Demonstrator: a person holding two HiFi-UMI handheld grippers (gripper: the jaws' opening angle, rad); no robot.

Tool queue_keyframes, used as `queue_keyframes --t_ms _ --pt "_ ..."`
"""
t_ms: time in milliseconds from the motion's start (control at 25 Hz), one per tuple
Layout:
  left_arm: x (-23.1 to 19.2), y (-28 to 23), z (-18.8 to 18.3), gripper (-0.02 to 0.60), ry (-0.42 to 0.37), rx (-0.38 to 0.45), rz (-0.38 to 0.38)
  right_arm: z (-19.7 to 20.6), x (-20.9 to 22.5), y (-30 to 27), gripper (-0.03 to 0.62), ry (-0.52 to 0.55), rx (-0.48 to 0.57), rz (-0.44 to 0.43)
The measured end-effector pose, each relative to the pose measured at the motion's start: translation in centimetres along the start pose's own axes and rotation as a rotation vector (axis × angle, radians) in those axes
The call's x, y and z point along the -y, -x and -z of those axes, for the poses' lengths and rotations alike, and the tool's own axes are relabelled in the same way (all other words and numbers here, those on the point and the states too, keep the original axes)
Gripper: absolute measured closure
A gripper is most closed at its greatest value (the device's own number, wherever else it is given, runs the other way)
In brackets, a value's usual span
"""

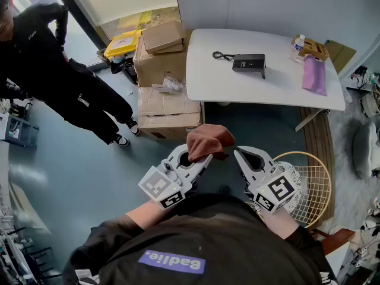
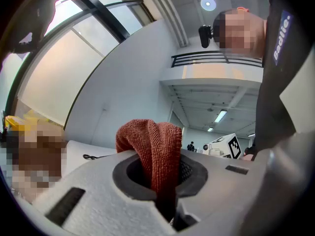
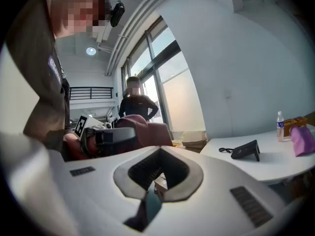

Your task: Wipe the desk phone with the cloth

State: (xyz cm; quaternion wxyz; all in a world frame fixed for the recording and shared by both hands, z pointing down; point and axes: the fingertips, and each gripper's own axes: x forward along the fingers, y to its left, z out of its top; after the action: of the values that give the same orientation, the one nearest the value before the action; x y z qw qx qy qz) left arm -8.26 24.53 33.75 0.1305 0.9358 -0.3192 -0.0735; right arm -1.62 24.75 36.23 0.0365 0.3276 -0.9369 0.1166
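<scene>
The black desk phone [image 1: 249, 62] with its cord lies on the white table [image 1: 237, 86], far ahead of both grippers. Close to my chest, my left gripper [image 1: 202, 158] is shut on a reddish-brown cloth [image 1: 208, 140]. In the left gripper view the cloth [image 2: 157, 146] bulges up through the closed jaws of the gripper [image 2: 157, 156]. My right gripper [image 1: 238, 153] is held beside it, shut, with nothing between its jaws [image 3: 157, 156]. The right gripper view shows the phone [image 3: 246, 150] on the table to the right and the cloth [image 3: 142, 129] to the left.
Cardboard boxes [image 1: 163, 94] and a yellow bin [image 1: 123, 43] stand left of the table. On its right end are a purple cloth [image 1: 313, 74], a bottle [image 1: 298, 43] and a small box. A person in black [image 1: 53, 70] stands at left. A wire basket [image 1: 309, 183] sits at my right.
</scene>
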Motion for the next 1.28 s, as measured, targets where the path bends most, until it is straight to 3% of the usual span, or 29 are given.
queue_keyframes --t_ms 360,1280 --pt "0.3 -1.0 0.0 0.549 -0.017 -0.006 0.007 0.7 0.4 0.6 0.568 -0.005 -0.017 -0.015" --pt "1.7 -6.9 2.0 0.548 -0.018 -0.014 -0.100 1.0 6.5 3.2 0.568 -0.039 -0.006 -0.112"
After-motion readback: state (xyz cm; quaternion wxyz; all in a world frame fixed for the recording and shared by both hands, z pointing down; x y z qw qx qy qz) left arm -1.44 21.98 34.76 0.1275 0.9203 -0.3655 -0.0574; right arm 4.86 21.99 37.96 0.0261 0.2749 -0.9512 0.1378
